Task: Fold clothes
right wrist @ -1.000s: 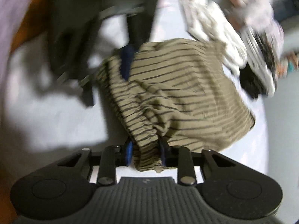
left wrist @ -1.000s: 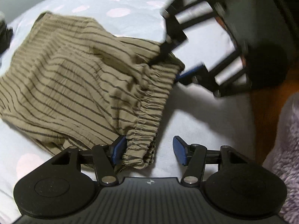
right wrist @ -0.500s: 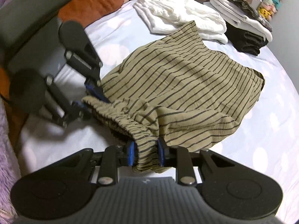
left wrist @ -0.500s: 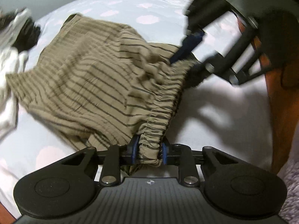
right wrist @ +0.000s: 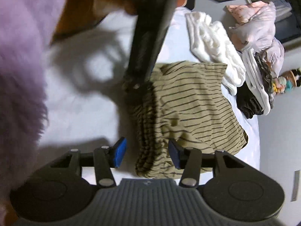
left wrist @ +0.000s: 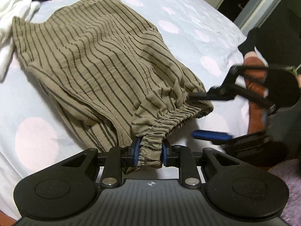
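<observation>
Looking like soft, light, floppy striped shorts (left wrist: 97, 56) lying on the dotted bed (left wrist: 188, 18), left tool (left wrist: 149, 151) pinching the elastic waistband, right tool (right wrist: 146, 153) opening with fabric loose between its pads, waistband probably being the best grab spot.

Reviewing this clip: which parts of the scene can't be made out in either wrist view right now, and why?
- Left hand-held gripper, right wrist view: a blurred dark body whose fingertips cannot be seen.
- Striped shorts, left wrist view: the waistband's underside and lower layers are hidden by the top fabric.
- Folded clothes pile, right wrist view: too blurred to count items.
- Small figurine, right wrist view: cut by the edge and smeared.
- Right hand-held gripper: jaws opening; whether its far pad touches the cloth is unclear.
</observation>
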